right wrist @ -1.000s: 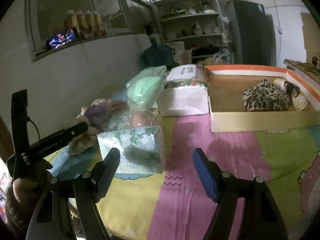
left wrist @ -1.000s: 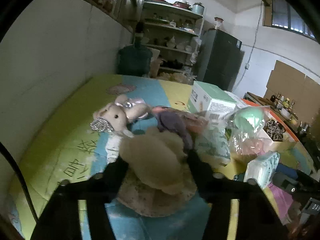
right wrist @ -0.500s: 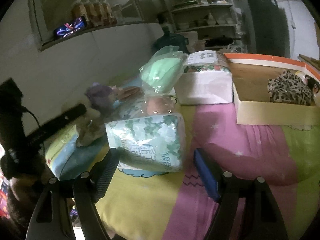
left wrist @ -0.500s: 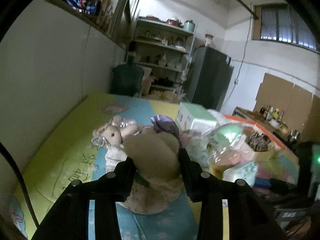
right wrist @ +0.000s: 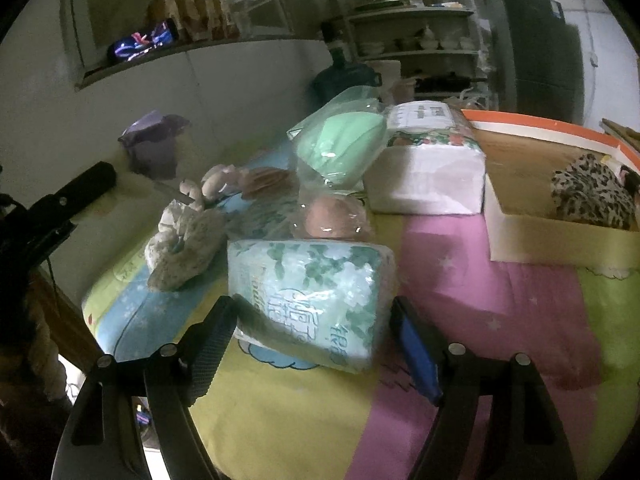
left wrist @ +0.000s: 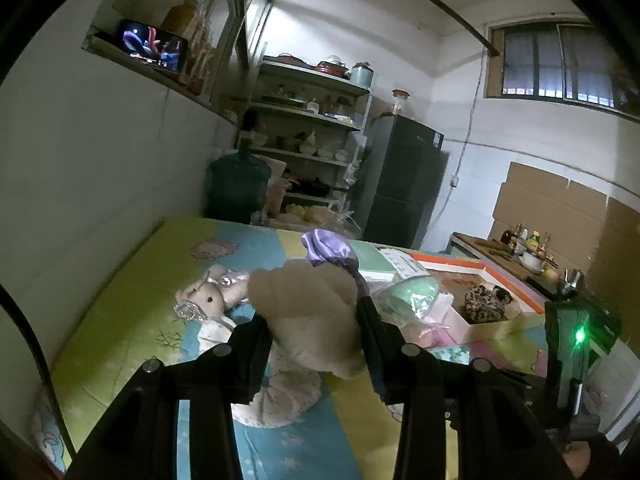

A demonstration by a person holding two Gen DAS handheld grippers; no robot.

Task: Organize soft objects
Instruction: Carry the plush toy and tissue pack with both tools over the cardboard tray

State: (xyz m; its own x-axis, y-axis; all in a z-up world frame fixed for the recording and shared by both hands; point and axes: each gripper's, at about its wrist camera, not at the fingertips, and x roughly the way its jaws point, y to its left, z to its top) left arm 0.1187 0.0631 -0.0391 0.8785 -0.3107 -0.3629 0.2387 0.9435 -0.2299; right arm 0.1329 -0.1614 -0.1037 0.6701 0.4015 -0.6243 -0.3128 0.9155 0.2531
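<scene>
Plush toy [left wrist: 310, 316] pinched in left gripper [left wrist: 316, 332], lifted off the mat [left wrist: 120, 320].
Right gripper [right wrist: 314, 328], jaws just widening, spread around the tissue pack [right wrist: 308, 296] without pressing; box [right wrist: 560, 236] ahead to its right.

Print on tissue pack [right wrist: 316, 300] unreadable

Dim, murky, fisheye-warped, slightly blurred

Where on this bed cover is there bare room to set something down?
Free: the pink stripe between the tissue pack and the cardboard box; the green strip between wall and plush rabbit. Crowded: the bagged items behind the pack.
</scene>
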